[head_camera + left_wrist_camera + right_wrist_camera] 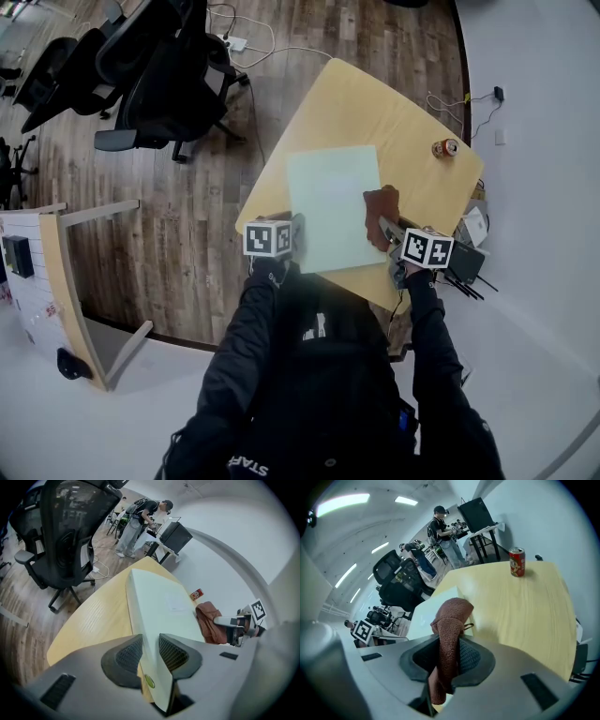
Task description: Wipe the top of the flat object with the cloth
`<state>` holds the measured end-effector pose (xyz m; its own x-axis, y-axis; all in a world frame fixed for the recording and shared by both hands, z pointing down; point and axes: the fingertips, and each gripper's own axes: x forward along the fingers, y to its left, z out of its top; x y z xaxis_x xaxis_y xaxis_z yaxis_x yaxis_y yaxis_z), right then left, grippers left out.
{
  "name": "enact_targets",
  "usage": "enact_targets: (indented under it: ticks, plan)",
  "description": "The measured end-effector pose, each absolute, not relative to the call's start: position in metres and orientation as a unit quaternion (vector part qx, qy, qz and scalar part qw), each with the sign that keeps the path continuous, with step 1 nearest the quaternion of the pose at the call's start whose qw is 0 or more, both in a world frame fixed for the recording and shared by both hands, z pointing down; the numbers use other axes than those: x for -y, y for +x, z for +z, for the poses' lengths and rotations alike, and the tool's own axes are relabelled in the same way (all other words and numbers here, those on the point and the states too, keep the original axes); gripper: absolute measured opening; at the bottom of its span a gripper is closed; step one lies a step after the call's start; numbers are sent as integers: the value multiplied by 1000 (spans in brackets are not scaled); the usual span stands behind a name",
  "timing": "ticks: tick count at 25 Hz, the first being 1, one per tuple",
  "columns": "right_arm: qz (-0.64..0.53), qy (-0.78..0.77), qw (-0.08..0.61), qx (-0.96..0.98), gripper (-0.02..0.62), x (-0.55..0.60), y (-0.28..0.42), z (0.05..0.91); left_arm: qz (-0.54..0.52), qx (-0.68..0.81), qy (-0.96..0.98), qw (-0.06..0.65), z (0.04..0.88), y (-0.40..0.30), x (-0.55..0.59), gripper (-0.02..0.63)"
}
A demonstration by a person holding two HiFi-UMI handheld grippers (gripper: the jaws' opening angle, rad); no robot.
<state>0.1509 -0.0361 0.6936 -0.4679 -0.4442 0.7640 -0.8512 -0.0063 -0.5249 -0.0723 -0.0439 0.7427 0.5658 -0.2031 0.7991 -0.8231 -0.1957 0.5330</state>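
Note:
A pale green flat board (333, 202) lies on the light wooden table (375, 103). My left gripper (298, 234) is at the board's near left corner. In the left gripper view the board (159, 606) runs edge-on between the two pads, and the gripper (151, 653) is shut on it. My right gripper (384, 230) sits at the board's right edge, shut on a brown cloth (382, 211). In the right gripper view the cloth (450, 620) stands bunched up out of the jaws (449, 660) beside the board (431, 611).
A red drink can (445, 147) stands near the table's far right corner. Black office chairs (159, 66) crowd the floor at the far left. A black device (464, 258) with cables sits off the table's right edge. People (140, 517) work at desks in the background.

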Motion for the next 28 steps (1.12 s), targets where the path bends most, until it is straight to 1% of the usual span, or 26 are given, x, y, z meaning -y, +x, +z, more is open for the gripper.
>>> enact_targets:
  ticks: [4, 7, 12, 15, 18, 24, 28]
  plan:
    - [533, 445, 141, 706, 91, 34, 106, 659, 297, 353, 714, 526, 743, -74, 42, 130]
    - [550, 406, 116, 720, 91, 24, 60, 648, 297, 349, 714, 529, 742, -73, 43, 130]
    - [587, 334, 105, 730, 91, -5, -12, 658, 293, 342, 715, 534, 743, -72, 44, 130]
    - [610, 302, 101, 726, 91, -25, -40, 667, 293, 338, 716, 535, 743, -72, 45, 130]
    - [629, 295, 102, 712, 89, -41, -50, 685, 295, 336, 716, 536, 743, -73, 46, 130]
    - [617, 310, 163, 705, 89, -52, -39, 720, 298, 337, 715, 535, 745, -72, 45, 130]
    - [603, 329, 184, 703, 89, -50, -19, 724, 302, 340, 714, 533, 745, -73, 44, 130]
